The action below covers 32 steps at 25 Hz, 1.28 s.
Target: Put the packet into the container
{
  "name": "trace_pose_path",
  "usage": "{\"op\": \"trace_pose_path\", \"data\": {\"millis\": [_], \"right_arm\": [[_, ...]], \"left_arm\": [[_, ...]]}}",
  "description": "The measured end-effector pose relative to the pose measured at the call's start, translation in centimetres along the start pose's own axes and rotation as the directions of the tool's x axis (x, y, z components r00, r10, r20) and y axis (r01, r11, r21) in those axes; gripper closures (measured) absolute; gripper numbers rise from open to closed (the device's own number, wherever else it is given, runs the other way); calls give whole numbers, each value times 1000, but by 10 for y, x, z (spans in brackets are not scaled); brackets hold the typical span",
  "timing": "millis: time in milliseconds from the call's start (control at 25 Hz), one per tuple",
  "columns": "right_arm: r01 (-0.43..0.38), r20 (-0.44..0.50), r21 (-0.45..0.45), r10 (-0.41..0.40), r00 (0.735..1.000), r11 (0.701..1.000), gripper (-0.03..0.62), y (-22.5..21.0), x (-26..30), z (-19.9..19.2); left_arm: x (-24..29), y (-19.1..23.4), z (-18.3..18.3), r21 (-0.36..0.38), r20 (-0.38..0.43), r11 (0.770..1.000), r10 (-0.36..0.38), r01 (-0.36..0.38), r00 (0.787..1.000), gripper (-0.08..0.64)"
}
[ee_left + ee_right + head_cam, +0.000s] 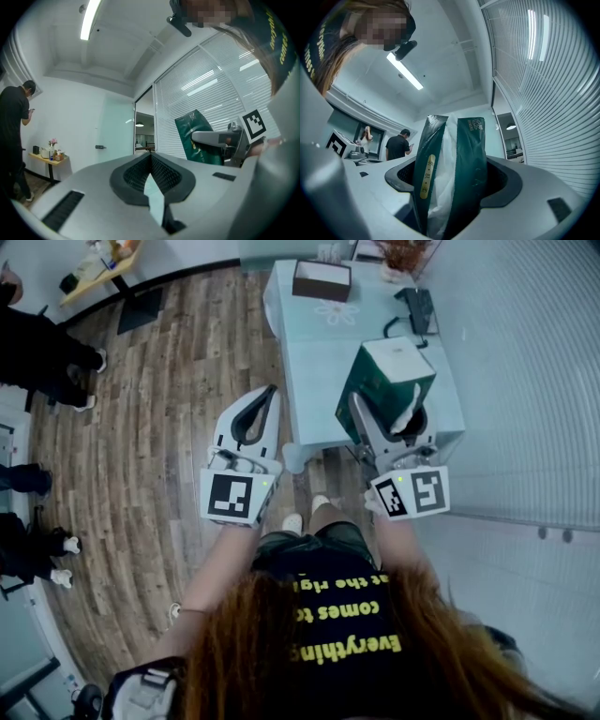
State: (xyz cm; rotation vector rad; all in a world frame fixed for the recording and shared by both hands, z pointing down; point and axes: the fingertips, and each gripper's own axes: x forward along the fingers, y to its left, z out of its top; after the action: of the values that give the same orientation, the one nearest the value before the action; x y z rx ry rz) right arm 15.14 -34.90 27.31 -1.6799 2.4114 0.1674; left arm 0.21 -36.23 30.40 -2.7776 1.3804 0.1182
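A dark green packet (386, 379) with white tissue showing at its top is held upright in my right gripper (389, 418), which is shut on it above the near end of the pale blue table (319, 371). The right gripper view has the packet (454, 168) pinched between both jaws. An open brown box (322, 280), the container, stands at the table's far end. My left gripper (266, 397) hovers over the wooden floor left of the table, shut, with nothing between its fingers. From the left gripper view the packet (197, 133) appears off to the right.
A black device with a cable (418, 307) lies at the table's far right, and a plant (405, 253) stands behind it. A wall of blinds (525, 362) runs along the right. People stand at the left (42, 348), near a small yellow side table (103, 268).
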Motion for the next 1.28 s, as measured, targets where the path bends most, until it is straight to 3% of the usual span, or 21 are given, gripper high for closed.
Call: {"op": "trace_pose_path", "data": {"millis": [280,840,1120,1280], "right_arm": [[-17,-6,5,17,1000,1000,213,-11,14,-5],[-88,5,34,88,996,996,213,-72,63,-12],[-133,9,60,133,991,989,213,-153,119,-19],[-135,8,60,134,991,989,213,-154,119,-20]], "left_arm": [[18,5,-2,0,-4,1000,15,-15,1000,558],[86,7,-4,16,-9,996,85,-85,996,558],[178,9,-5,38,-22,991,133,-132,991,558],[177,9,-5,34,-17,990,141,-140,990,558]]}}
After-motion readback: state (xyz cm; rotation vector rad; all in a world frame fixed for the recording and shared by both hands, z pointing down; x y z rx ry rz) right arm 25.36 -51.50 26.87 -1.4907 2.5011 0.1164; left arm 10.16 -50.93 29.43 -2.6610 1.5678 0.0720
